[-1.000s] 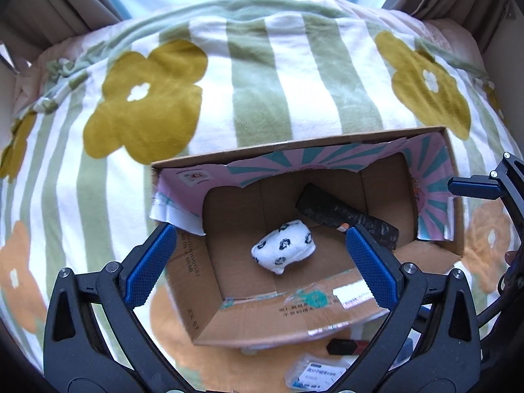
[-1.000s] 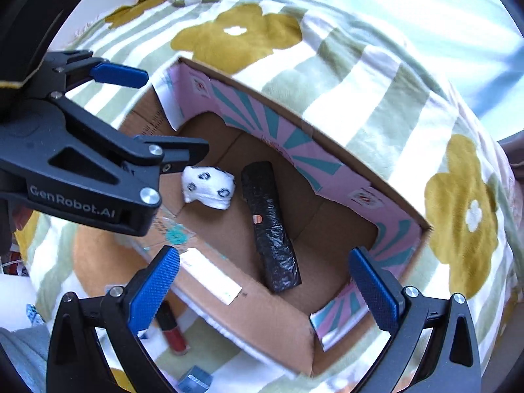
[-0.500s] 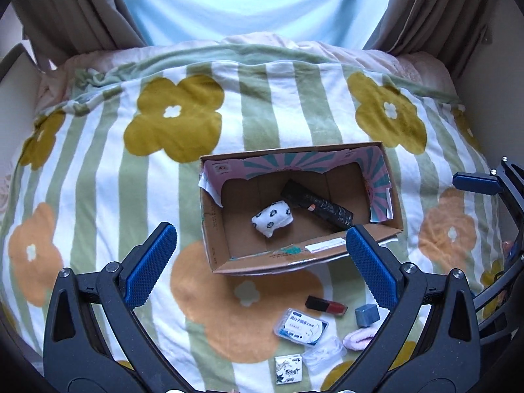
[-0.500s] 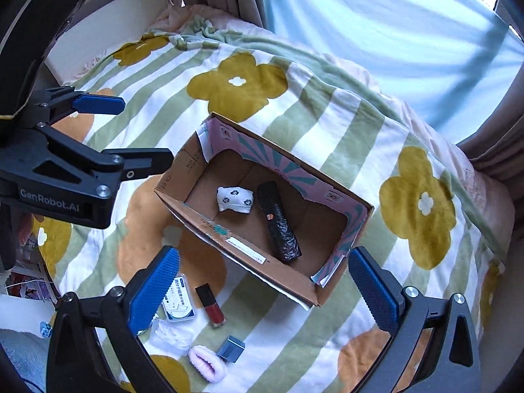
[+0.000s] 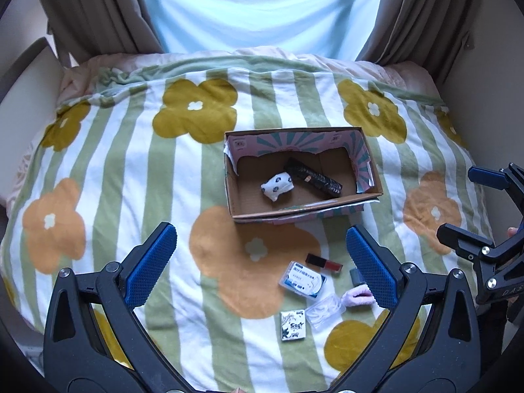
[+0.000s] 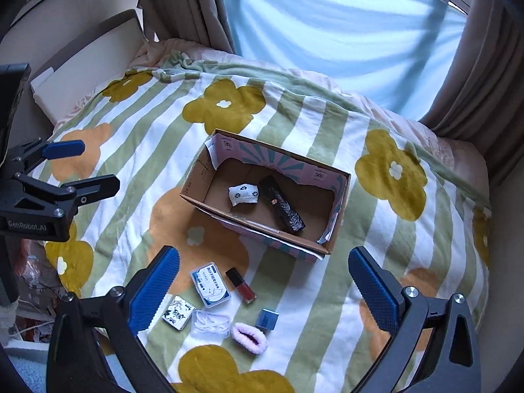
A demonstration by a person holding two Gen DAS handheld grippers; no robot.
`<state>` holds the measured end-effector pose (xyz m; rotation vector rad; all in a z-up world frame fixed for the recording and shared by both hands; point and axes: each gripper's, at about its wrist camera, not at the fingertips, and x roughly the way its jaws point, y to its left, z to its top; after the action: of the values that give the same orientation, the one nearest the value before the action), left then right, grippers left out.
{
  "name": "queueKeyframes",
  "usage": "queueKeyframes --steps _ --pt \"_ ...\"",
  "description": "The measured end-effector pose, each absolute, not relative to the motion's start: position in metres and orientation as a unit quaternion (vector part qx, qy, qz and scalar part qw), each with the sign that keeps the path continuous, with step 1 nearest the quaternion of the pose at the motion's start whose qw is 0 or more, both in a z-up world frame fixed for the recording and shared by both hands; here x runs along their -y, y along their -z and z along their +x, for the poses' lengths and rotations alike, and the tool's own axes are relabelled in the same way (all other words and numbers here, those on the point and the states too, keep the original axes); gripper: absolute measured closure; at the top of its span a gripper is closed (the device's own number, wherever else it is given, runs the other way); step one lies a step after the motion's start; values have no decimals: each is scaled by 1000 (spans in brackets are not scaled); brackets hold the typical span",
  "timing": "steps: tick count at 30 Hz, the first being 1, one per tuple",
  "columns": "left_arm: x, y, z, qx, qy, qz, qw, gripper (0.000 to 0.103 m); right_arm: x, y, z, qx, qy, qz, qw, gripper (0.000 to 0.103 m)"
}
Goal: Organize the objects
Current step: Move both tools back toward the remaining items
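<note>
1. Cardboard box (image 5: 296, 211) sits open-topped on the flowered blanket (image 5: 108, 170), near the middle of the bed. Patterned pink and teal lining shows on its inner walls.
2. Inside the box: a white spotted pouch (image 5: 277, 186) on the floor toward the left end, and a black wrapped roll (image 5: 312, 177) lying slantwise just beside it, toward the right. The two look close; contact cannot be told.
3. In front of the box, on the blanket, well apart from its near wall: a red lipstick (image 6: 240, 285), a white card case (image 6: 210, 283) just left of it, a small clear packet (image 6: 210, 324), a black-and-white printed square (image 6: 177, 312), a pink hair scrunchie (image 6: 249, 337) and a small blue-grey cube (image 6: 267, 319).
4. These loose items lie clustered together, none touching the box.
5. Left gripper (image 5: 262, 262): jaws spread wide, blue pads well apart, nothing between them. It hangs above the blanket in front of the box, over the loose items.
6. Right gripper (image 6: 265, 290): jaws likewise spread wide, nothing held. It hangs above the same cluster, in front of the box.
7. Behind the box, past the far edge of the bed: brown curtains (image 5: 98, 16) flanking a pale blue sheer panel (image 5: 262, 6).
</note>
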<state>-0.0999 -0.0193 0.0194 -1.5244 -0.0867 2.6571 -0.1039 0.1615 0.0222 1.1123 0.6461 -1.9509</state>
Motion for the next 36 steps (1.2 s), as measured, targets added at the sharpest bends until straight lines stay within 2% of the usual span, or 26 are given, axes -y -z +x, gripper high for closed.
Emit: queueKeyframes --steps 7,12,26,36 --pt "21 -19 -40 16 -877 -481 5 0 -212 -23 -72 -168 815 444 331 0" --pt "24 0 -18 32 -869 -494 19 0 -234 -19 -57 -136 828 443 317 0" --pt "7 22 -14 14 -863 -502 52 0 -252 3 -48 -103 846 448 269 0" --pt "-16 90 -16 4 -837 -539 95 0 -254 70 -49 -109 841 484 215 0"
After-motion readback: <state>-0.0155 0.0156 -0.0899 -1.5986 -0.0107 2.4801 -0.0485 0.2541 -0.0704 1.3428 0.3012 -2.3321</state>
